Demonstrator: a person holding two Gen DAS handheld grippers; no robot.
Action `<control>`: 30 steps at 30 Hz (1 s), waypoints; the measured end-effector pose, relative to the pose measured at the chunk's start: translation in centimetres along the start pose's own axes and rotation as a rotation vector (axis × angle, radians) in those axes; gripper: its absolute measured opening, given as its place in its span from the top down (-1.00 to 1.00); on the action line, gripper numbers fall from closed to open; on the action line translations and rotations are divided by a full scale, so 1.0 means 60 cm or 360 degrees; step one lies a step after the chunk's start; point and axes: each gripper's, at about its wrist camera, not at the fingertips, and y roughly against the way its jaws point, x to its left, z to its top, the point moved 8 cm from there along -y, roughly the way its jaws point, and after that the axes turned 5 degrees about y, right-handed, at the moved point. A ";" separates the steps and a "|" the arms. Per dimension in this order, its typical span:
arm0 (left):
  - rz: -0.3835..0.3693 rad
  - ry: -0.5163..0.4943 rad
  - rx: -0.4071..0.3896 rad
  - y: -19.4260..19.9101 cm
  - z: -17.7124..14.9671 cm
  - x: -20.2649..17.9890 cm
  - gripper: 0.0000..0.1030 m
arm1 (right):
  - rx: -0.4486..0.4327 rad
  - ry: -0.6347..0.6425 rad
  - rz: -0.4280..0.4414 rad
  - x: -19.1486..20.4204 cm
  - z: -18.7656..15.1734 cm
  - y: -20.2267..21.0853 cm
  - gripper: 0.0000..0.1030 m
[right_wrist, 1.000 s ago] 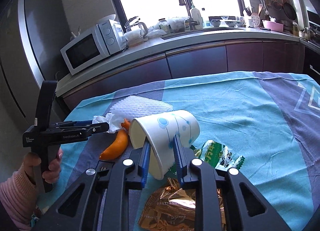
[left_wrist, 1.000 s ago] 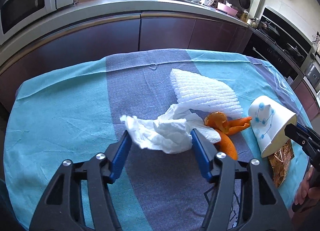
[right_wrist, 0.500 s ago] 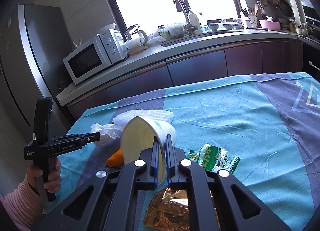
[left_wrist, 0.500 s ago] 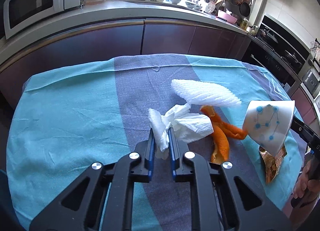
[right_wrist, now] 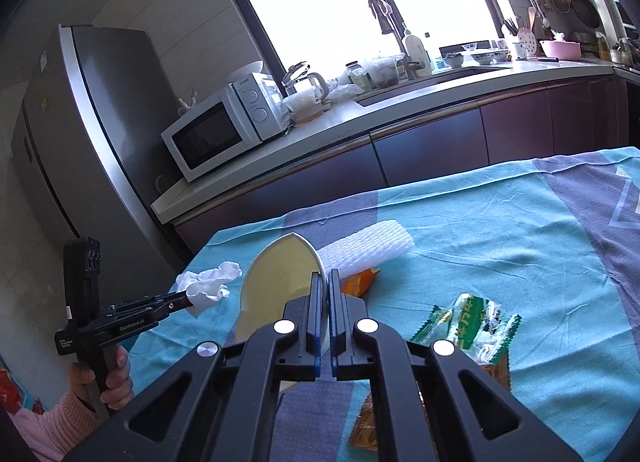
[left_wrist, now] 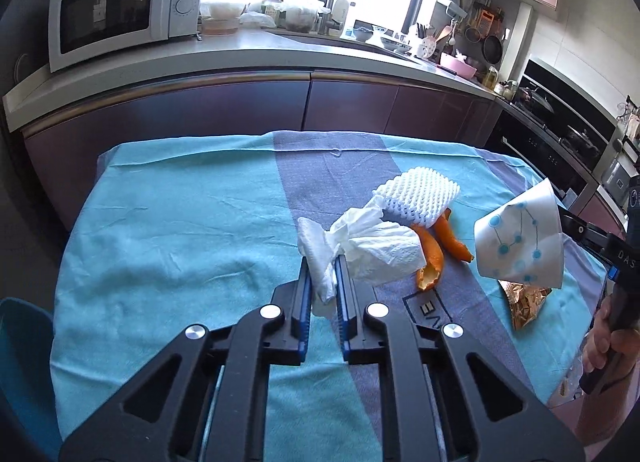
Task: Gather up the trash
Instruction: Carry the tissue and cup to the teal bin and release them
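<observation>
My left gripper (left_wrist: 323,262) is shut on a crumpled white tissue (left_wrist: 372,246) and holds it above the blue tablecloth (left_wrist: 180,229). The tissue also shows in the right wrist view (right_wrist: 208,286). My right gripper (right_wrist: 327,276) is shut on the squashed wall of a white paper cup with blue dots (right_wrist: 276,294), lifted off the table; it shows in the left wrist view (left_wrist: 520,242) at the right. Orange peel (left_wrist: 434,254), a white foam fruit net (left_wrist: 416,195), a gold snack wrapper (left_wrist: 524,298) and a green wrapper (right_wrist: 468,322) lie on the cloth.
A kitchen counter (left_wrist: 240,57) with a microwave (left_wrist: 116,9) runs behind the table. A fridge (right_wrist: 80,133) stands at the left in the right wrist view. An oven (left_wrist: 560,141) is at the right. A blue object (left_wrist: 20,342) sits at the table's left edge.
Both grippers closed: the left on the tissue, the right squashing the cup. Both have since lifted their items up off the cloth.
</observation>
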 end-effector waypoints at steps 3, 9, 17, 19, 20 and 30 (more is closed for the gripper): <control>0.0023 0.0028 -0.0031 0.027 -0.010 0.018 0.77 | 0.0015 -0.0006 0.0081 0.023 -0.002 -0.010 0.95; 0.0058 0.0075 -0.0083 0.074 -0.030 0.050 0.77 | 0.0061 -0.0010 0.0245 0.076 -0.010 -0.038 0.95; 0.0123 0.0161 -0.0159 0.137 -0.056 0.104 0.77 | 0.0177 0.0009 0.0471 0.167 -0.029 -0.093 0.95; 0.0139 0.0175 -0.0172 0.151 -0.062 0.117 0.77 | 0.0202 0.0023 0.0520 0.190 -0.031 -0.104 0.95; 0.0154 0.0183 -0.0183 0.159 -0.066 0.124 0.77 | 0.0216 0.0030 0.0544 0.203 -0.032 -0.111 0.95; 0.0300 0.0294 -0.0247 0.226 -0.097 0.203 0.77 | 0.0345 0.0116 0.0744 0.318 -0.041 -0.164 0.95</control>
